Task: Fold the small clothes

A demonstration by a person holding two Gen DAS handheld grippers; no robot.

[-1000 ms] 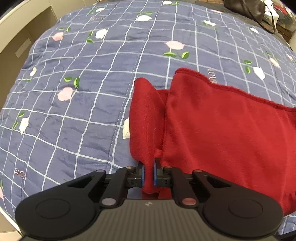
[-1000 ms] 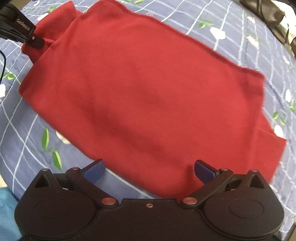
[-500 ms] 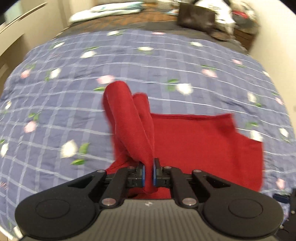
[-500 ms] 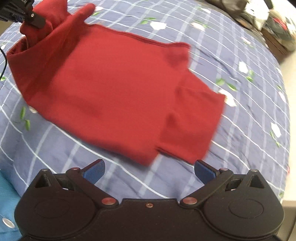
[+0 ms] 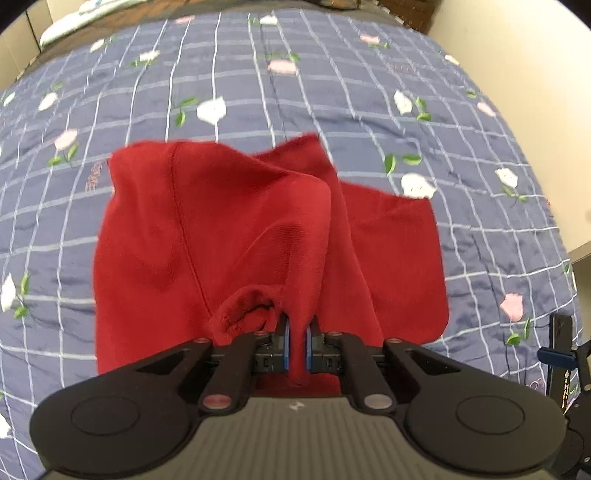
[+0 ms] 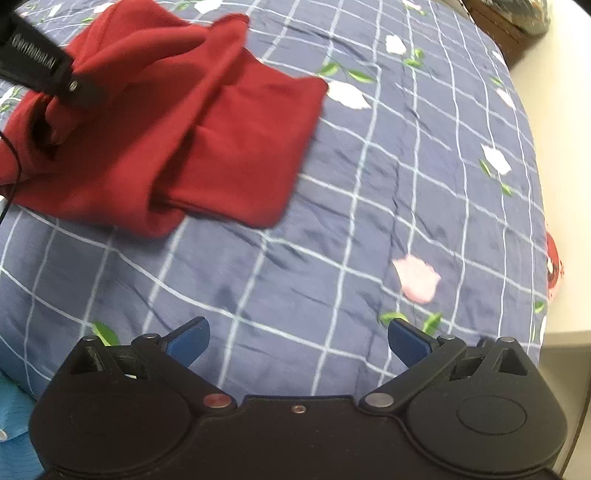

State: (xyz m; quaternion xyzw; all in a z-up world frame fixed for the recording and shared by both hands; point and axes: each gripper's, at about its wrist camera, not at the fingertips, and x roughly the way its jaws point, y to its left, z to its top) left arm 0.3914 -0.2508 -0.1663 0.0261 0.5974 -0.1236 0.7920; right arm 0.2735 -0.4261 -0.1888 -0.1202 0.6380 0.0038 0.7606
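Observation:
A small red garment (image 5: 229, 236) lies partly folded on the blue checked bedspread (image 5: 332, 92). My left gripper (image 5: 296, 349) is shut on a pinched fold of its red cloth, which rises in a ridge in front of the fingers. In the right wrist view the same red garment (image 6: 207, 122) sits at the upper left, with the left gripper's black body (image 6: 40, 70) on it. My right gripper (image 6: 297, 338) hovers open over bare bedspread, below and to the right of the garment, with nothing between its blue fingertips (image 6: 188, 338).
The flowered bedspread (image 6: 369, 221) fills most of both views. Its right edge drops toward a pale floor or wall (image 6: 561, 110). A blue cloth (image 6: 14, 424) shows at the lower left of the right wrist view. Dark items sit beyond the bed's far end (image 5: 399, 11).
The left gripper has carried its pinched cloth across, so one side of the garment now lies folded over the rest. The right gripper has drawn back off the garment, still open.

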